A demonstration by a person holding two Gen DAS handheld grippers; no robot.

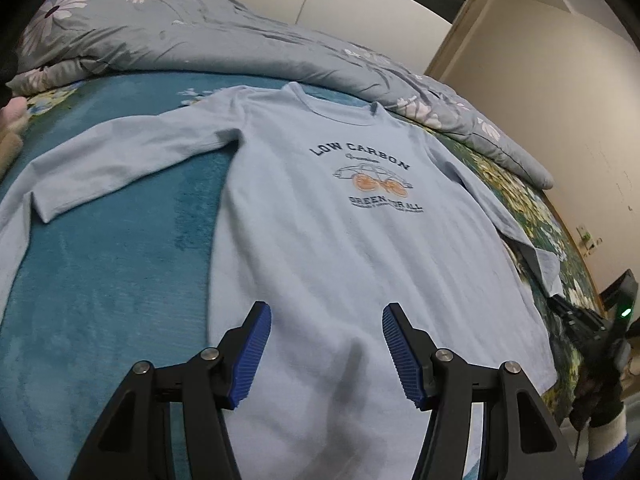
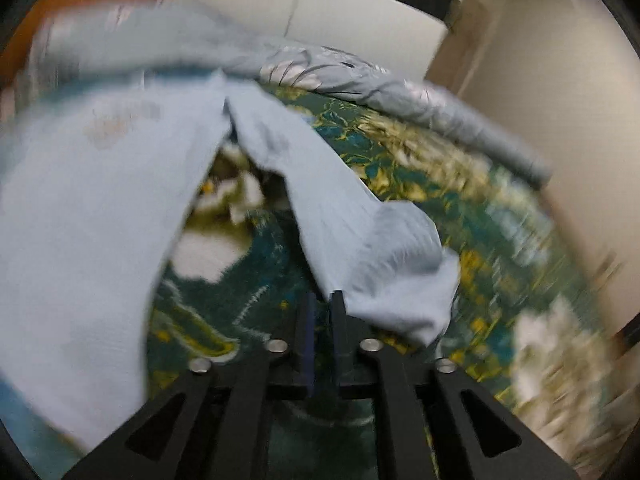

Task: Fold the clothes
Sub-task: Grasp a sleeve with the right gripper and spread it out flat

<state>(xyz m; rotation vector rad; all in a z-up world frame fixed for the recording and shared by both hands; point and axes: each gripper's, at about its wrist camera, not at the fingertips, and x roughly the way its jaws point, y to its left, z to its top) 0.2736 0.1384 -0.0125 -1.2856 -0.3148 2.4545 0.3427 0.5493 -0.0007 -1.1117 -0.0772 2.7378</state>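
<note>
A light blue long-sleeved shirt (image 1: pixel 320 232) printed "LOW CARBON" lies face up on the bed, collar at the far side. Its left sleeve (image 1: pixel 100 168) is spread out to the left. My left gripper (image 1: pixel 326 320) hovers open just above the hem with nothing between its blue pads (image 1: pixel 252 352). In the blurred right wrist view, my right gripper (image 2: pixel 322 300) is shut on the shirt's right sleeve (image 2: pixel 360 232) close to the cuff, with the cloth bunched beside the fingers. The shirt body (image 2: pixel 80 220) lies to its left. The same sleeve (image 1: pixel 532 248) shows at the shirt's right edge.
A grey flowered quilt (image 1: pixel 200 40) is heaped along the far side of the bed. The teal flowered bedspread (image 1: pixel 100 280) lies under the shirt. A cream wall (image 1: pixel 540 80) runs along the right. A person's sleeve (image 1: pixel 608 440) is at the bottom right.
</note>
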